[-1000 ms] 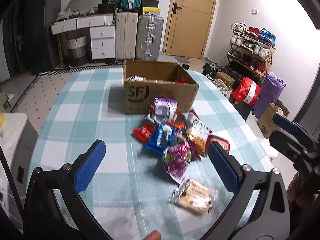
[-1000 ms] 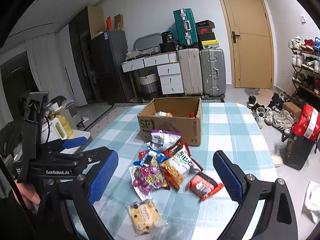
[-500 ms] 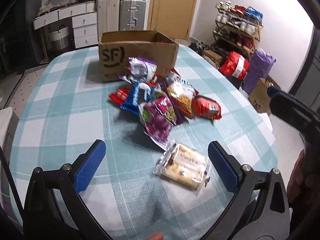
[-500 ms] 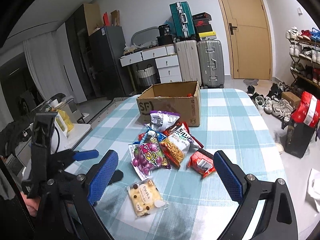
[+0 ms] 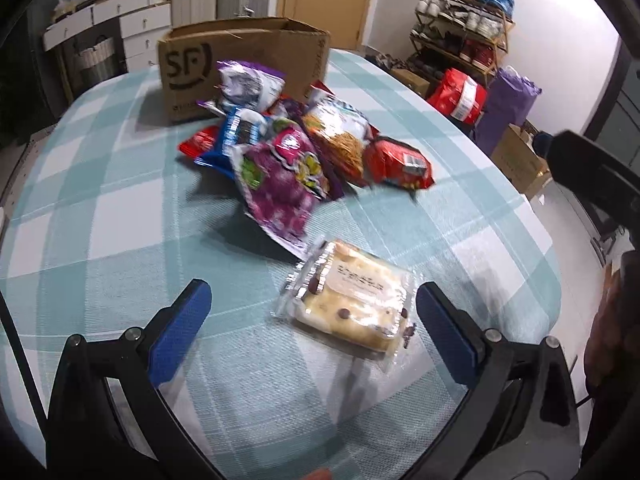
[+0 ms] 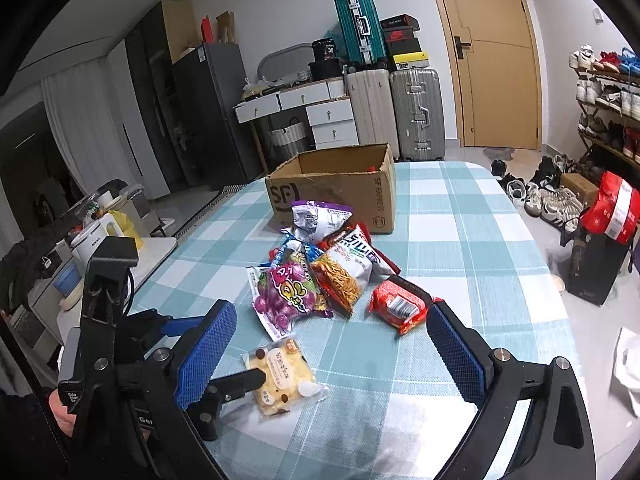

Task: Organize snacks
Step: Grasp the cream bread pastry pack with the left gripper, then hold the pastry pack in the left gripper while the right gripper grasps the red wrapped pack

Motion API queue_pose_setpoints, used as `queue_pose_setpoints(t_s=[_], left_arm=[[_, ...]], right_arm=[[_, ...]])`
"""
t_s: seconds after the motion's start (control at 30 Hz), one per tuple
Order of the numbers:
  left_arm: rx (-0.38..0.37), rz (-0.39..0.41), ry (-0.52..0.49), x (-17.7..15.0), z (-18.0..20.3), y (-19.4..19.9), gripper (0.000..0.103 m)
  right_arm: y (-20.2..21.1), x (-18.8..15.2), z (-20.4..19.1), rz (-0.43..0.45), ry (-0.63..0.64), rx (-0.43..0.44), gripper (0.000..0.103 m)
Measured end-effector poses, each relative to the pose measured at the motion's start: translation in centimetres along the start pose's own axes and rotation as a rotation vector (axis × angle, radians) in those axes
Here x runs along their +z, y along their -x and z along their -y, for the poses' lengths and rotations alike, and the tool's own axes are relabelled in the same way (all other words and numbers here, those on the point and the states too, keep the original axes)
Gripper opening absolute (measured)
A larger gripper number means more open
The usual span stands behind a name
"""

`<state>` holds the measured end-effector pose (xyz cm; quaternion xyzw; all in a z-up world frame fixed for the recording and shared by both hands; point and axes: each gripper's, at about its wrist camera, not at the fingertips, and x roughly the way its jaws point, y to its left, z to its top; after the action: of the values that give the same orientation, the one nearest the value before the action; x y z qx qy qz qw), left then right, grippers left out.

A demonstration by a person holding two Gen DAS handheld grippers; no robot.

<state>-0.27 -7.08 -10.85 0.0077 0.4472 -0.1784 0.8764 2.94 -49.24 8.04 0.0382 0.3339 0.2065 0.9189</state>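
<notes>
A clear-wrapped yellow cake pack (image 5: 352, 300) lies on the checked table, nearest me. My left gripper (image 5: 312, 328) is open and low over it, the pack between its blue pads. The pack also shows in the right wrist view (image 6: 280, 376). Behind it lies a pile of snack bags: a purple grape bag (image 5: 280, 176), a noodle bag (image 5: 340, 136), a red pack (image 5: 400, 164), a blue bag (image 5: 236, 132) and a silver-purple bag (image 5: 248, 84). An open cardboard box (image 5: 240, 56) stands behind the pile. My right gripper (image 6: 332, 352) is open and empty, held above the table.
The table's right edge (image 5: 540, 216) curves close by. Red and purple bags (image 5: 460, 92) and a shoe rack (image 5: 460, 24) stand on the floor to the right. Suitcases (image 6: 400, 108) and drawers stand by the far wall. A side counter (image 6: 120, 248) with containers is at the left.
My left gripper has moved forward and down toward the cake pack, which now sits between its pads. The right gripper has drifted slightly closer to the pile.
</notes>
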Motion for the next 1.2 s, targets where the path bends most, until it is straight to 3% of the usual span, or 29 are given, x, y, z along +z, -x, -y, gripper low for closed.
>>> queue_pose_setpoints(t_s=[0.33, 0.5, 0.67, 0.73, 1.2], left_arm=[[-0.027, -0.052, -0.067, -0.3, 1.6, -2.2, 0.102], [-0.030, -0.084, -0.088, -0.8, 2.1, -3.5, 0.095], [0.002, -0.071, -0.149, -1.1, 3.1, -3.8, 0.080], [-0.012, -0.063, -0.153, -1.1, 3.1, -3.6, 0.066], [-0.054, -0.052, -0.093, -0.9, 1.2, -2.0, 0.063]], right_arm=[[-0.5, -0.8, 1.4, -0.013, -0.032, -0.006, 0.098], [-0.3, -1.0, 1.6, -0.017, -0.034, -0.014, 0.098], [-0.2, -1.3, 2.1, -0.015, -0.051, -0.015, 0.098], [-0.2, -1.4, 2.2, -0.016, -0.056, -0.012, 0.098], [-0.5, -1.4, 2.0, -0.022, -0.058, -0.009, 0.098]])
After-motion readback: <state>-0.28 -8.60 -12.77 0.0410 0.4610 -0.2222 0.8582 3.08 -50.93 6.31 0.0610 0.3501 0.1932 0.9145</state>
